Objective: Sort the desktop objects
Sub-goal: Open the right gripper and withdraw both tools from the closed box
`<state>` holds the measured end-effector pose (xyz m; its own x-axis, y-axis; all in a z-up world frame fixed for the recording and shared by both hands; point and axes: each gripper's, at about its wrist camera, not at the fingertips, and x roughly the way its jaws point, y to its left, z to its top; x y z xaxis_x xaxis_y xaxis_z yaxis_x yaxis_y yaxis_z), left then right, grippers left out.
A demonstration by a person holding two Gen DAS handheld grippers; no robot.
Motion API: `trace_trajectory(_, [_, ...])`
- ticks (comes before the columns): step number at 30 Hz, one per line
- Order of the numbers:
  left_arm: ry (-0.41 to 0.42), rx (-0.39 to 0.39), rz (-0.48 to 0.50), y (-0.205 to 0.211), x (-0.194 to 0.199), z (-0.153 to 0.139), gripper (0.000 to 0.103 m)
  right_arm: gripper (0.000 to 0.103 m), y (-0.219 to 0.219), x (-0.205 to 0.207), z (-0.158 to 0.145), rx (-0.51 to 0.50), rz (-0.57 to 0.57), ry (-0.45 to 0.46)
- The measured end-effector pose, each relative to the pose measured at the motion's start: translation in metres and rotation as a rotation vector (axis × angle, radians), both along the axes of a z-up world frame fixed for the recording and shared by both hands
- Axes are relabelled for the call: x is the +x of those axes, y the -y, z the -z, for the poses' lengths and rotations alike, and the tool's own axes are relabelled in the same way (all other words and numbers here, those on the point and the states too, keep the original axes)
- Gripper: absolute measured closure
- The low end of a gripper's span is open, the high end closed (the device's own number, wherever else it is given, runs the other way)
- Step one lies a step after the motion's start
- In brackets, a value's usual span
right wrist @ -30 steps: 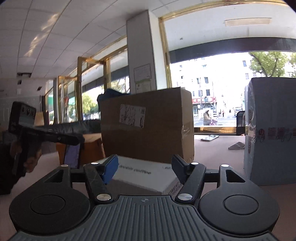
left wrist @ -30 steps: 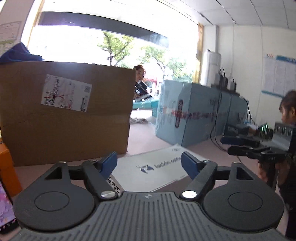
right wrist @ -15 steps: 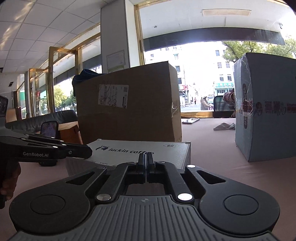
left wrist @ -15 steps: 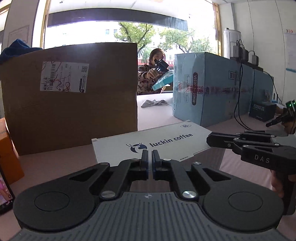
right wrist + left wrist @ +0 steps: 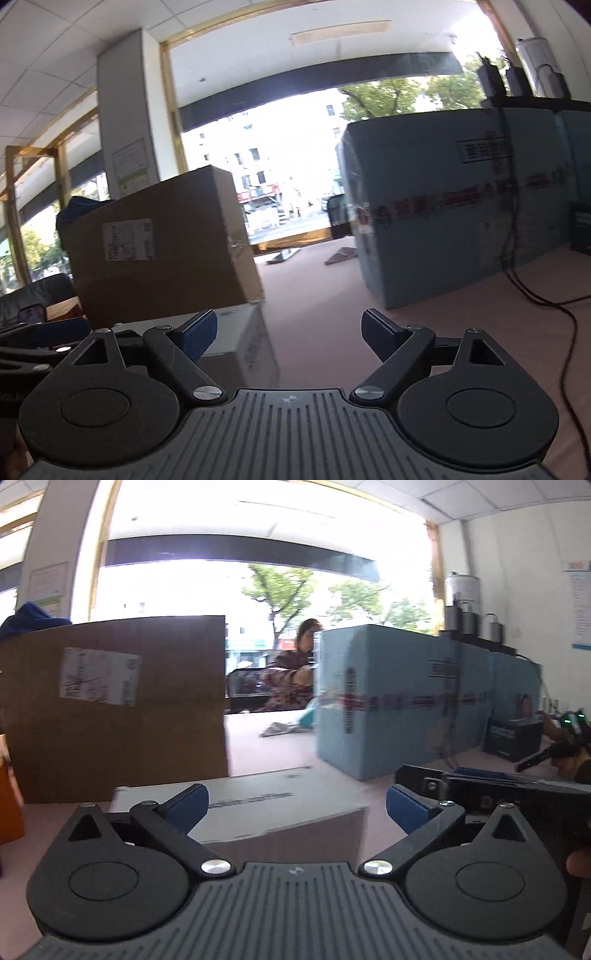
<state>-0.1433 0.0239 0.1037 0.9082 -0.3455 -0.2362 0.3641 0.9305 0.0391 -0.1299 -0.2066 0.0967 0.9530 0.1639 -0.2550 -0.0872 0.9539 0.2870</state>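
A white flat carton printed with a coffee logo lies on the pink desktop just ahead of both grippers. My left gripper is open, its blue pads spread wide over the carton's near edge with nothing between them. My right gripper is also open and holds nothing. The carton sits ahead and to its left, by the left pad. Each gripper shows in the other's view: the right one on the right edge, the left one on the left edge.
A large brown cardboard box stands behind the carton. A big light-blue box stands to the right, with black cables trailing over the desk. An orange box and a phone are at the left. A person sits behind.
Both grippers were open a second ago, shut half a second ago, and are open again now. Both views have dropped lower and nearer to the white carton.
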Motion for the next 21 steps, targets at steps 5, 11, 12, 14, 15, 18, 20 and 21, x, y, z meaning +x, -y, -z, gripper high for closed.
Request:
trace_trajectory(5, [-0.052,0.071,0.07,0.055,0.001,0.013,0.0,0.005,0.018,-0.014,0.02,-0.067,0.223,-0.073])
trace_trajectory(11, [-0.152,-0.005,0.106,0.101,0.047,0.036,0.0,0.0,0.042,0.0,0.038,-0.158,0.472,-0.184])
trace_trajectory(12, [-0.158,-0.007,0.102,0.11,0.056,0.04,0.0,0.0,0.047,0.006,0.041,-0.149,0.512,-0.214])
trace_trajectory(14, [-0.197,0.006,0.076,0.128,0.076,0.048,0.0,0.0,0.06,0.02,0.05,-0.139,0.552,-0.302])
trace_trajectory(15, [-0.235,0.023,0.049,0.134,0.085,0.053,0.0,0.0,0.065,0.029,0.055,-0.14,0.56,-0.356])
trace_trajectory(18, [-0.394,0.037,-0.025,0.144,0.12,0.068,0.0,0.0,0.068,0.05,0.068,-0.185,0.567,-0.498])
trace_trajectory(20, [-0.448,0.005,-0.043,0.142,0.135,0.072,0.0,0.0,0.063,0.052,0.07,-0.235,0.583,-0.512])
trace_trajectory(21, [-0.446,0.01,-0.048,0.143,0.135,0.072,0.0,0.0,0.062,0.052,0.072,-0.243,0.585,-0.516])
